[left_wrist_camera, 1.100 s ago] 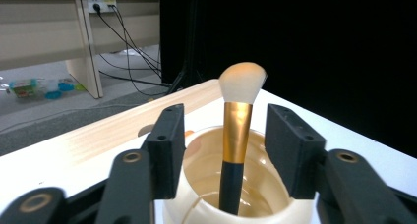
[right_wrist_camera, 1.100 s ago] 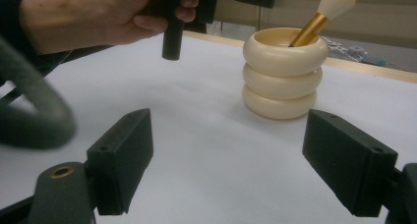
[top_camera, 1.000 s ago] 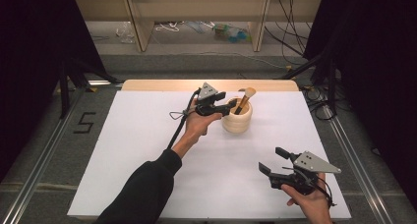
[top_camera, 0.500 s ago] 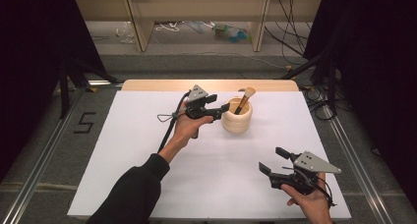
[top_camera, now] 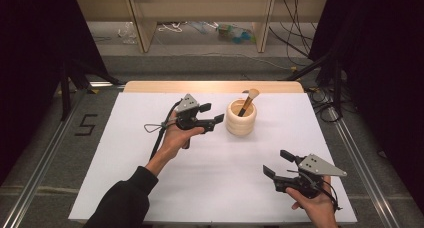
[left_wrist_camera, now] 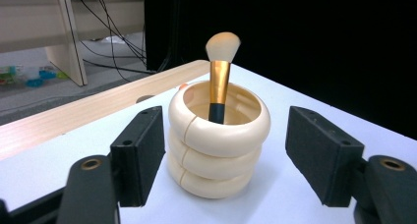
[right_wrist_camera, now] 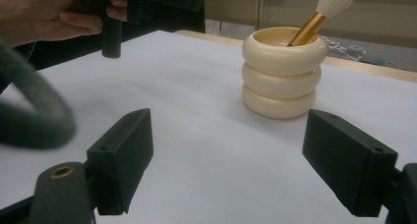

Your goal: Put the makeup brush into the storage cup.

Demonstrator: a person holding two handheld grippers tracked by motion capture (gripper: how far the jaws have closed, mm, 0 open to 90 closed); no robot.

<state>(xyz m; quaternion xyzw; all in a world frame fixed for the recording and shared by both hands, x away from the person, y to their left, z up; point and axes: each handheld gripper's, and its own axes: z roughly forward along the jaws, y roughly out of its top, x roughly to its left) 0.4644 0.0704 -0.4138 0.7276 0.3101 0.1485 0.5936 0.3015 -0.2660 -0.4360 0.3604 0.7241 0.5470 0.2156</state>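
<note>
A cream ribbed holder [top_camera: 241,117] stands on the white table top [top_camera: 125,153] at the far middle. A makeup brush [top_camera: 248,100] with a gold ferrule and pale bristles leans inside it, bristles up. My left gripper [top_camera: 212,113] hovers open just left of the holder, jaws pointing at it. From the left gripper view, the holder [left_wrist_camera: 219,138] and brush [left_wrist_camera: 220,81] sit ahead between the spread jaws, untouched. My right gripper [top_camera: 278,164] is open near the front right edge, empty. The right gripper view has the holder [right_wrist_camera: 282,71] and brush [right_wrist_camera: 319,15] farther off.
A wooden strip [top_camera: 212,86] borders the table's far edge. Behind it are wooden shelf legs [top_camera: 142,20] and cables on the floor. Metal rails [top_camera: 45,153] run along both sides. The person's left hand [right_wrist_camera: 46,15] with its gripper appears top left in the right gripper view.
My left gripper has drawn back leftward from the holder and now sits a little clear of it. The brush stays in the holder. The right gripper has not moved.
</note>
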